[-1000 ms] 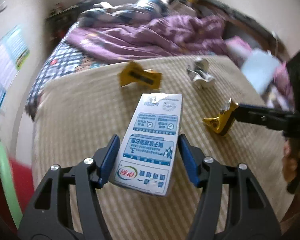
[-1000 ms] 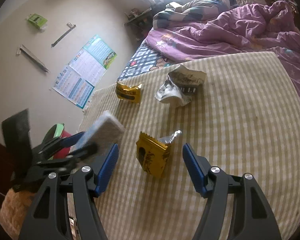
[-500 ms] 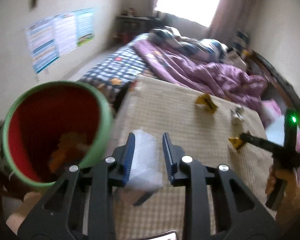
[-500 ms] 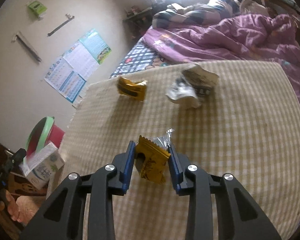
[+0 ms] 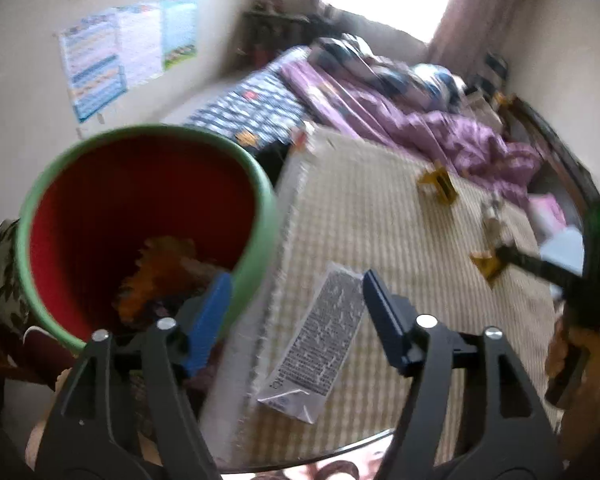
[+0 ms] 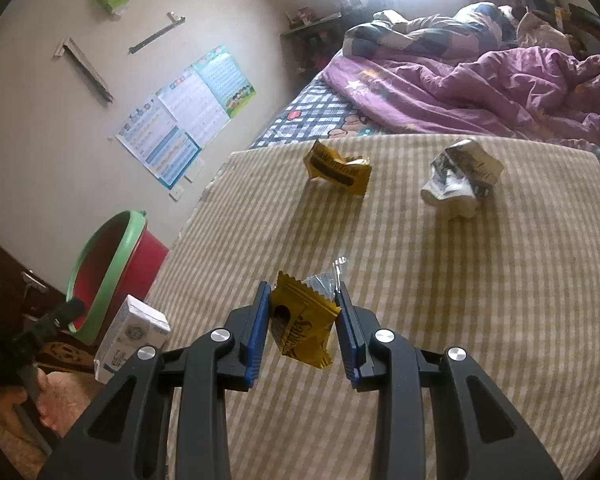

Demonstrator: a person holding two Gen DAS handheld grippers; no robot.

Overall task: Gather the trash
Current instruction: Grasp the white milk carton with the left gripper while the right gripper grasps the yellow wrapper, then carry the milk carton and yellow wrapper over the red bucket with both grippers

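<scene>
left gripper (image 5: 296,316) gapes around a milk carton (image 5: 316,344) beside the bin (image 5: 148,136); right gripper (image 6: 302,314) pinches a yellow wrapper (image 6: 302,330); two pieces remain on the mattress (image 6: 460,300).

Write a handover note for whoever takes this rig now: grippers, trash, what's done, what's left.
Left gripper: open, milk carton loose between its fingers beside the red bin, not yet inside.
Right gripper: shut on the near yellow wrapper, over the table.
Done: bin holds some trash.
Left: bin carton and wrapper, then far yellow wrapper and crumpled paper.
</scene>
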